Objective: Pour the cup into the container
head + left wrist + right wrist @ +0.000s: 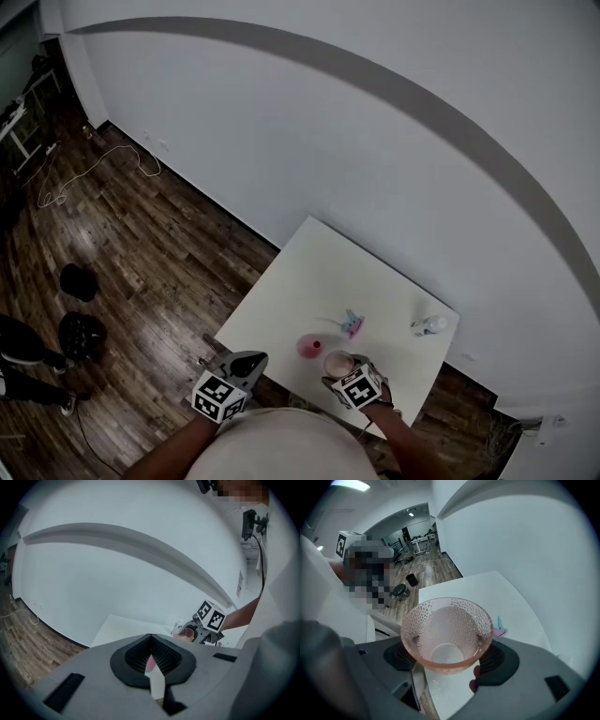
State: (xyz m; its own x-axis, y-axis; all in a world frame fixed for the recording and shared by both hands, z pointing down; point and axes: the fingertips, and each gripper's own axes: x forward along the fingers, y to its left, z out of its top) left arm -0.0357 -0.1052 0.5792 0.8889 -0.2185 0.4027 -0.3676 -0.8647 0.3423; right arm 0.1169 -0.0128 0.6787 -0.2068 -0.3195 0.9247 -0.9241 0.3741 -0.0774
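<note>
A pink dimpled clear cup point(446, 634) sits between the jaws of my right gripper point(447, 654), which is shut on its sides. I see straight into the cup and it looks empty. In the head view the cup point(338, 363) is over the table's near edge, just right of a small red container point(309, 346), with my right gripper point(349, 375) behind it. A sliver of the red container point(474, 684) shows below the cup. My left gripper point(246, 362) hangs shut and empty by the table's near left edge. From the left gripper view the cup point(185, 633) appears to the right.
The white table point(319, 272) stands against a white wall. A small pink and teal object point(352, 323) lies beyond the container, and a white bottle point(429, 325) lies near the right edge. Dark wooden floor with a cable point(89, 173) spreads to the left.
</note>
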